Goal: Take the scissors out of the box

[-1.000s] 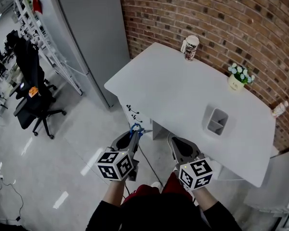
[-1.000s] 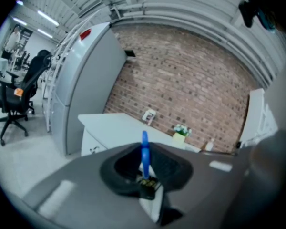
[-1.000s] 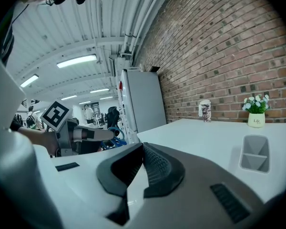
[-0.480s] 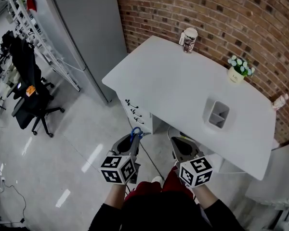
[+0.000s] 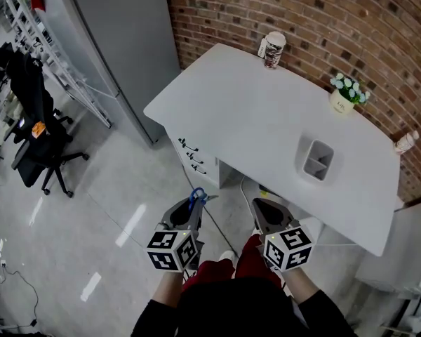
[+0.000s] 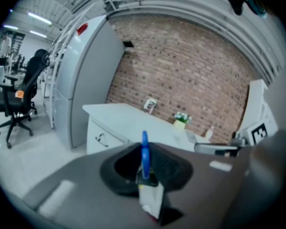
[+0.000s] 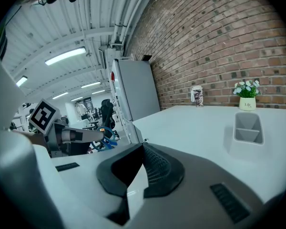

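Scissors with blue handles [image 5: 196,194] stick out of my left gripper [image 5: 194,203], which is shut on them and held out over the floor, well short of the table. In the left gripper view a blue handle loop [image 6: 144,152] stands upright between the pads. The grey open box [image 5: 316,167] sits on the white table [image 5: 245,118] toward its right side, also plain in the right gripper view as the box [image 7: 248,128]. My right gripper [image 5: 259,206] is beside the left one, shut, with nothing in it; its pads [image 7: 155,168] meet.
A paper cup [image 5: 274,50], a small flower pot [image 5: 345,97] and a little bottle [image 5: 405,142] stand along the brick wall. Drawers [image 5: 193,161] are under the table's left end. A tall grey cabinet [image 5: 119,41] and an office chair [image 5: 38,132] are to the left.
Both grippers have sunk a little and drawn back toward my body. The scissors stay in the left gripper.
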The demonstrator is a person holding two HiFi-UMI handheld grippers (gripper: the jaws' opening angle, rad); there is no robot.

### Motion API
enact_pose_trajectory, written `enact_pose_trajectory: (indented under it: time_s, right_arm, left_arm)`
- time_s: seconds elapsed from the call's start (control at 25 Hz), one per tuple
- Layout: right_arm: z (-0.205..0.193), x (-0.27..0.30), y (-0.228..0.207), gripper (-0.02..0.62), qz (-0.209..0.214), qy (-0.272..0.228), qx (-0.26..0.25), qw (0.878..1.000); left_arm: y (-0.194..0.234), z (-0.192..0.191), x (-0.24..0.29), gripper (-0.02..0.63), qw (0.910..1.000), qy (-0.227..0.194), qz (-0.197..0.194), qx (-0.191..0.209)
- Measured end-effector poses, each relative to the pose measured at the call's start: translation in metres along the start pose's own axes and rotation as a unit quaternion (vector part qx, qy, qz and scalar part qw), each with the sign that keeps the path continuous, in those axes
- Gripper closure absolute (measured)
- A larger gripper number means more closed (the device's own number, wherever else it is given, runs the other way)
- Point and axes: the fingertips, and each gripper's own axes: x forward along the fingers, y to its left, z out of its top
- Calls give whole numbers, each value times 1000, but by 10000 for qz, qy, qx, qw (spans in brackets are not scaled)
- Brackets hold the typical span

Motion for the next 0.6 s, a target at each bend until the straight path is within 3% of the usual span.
enact_pose_trajectory:
  time_s: [0.6]
  right_arm:
    - [-3,-22,-20,588,-393,-53,174,9991]
  left_arm:
    - [-20,3,3,558,9993,72,-360,60]
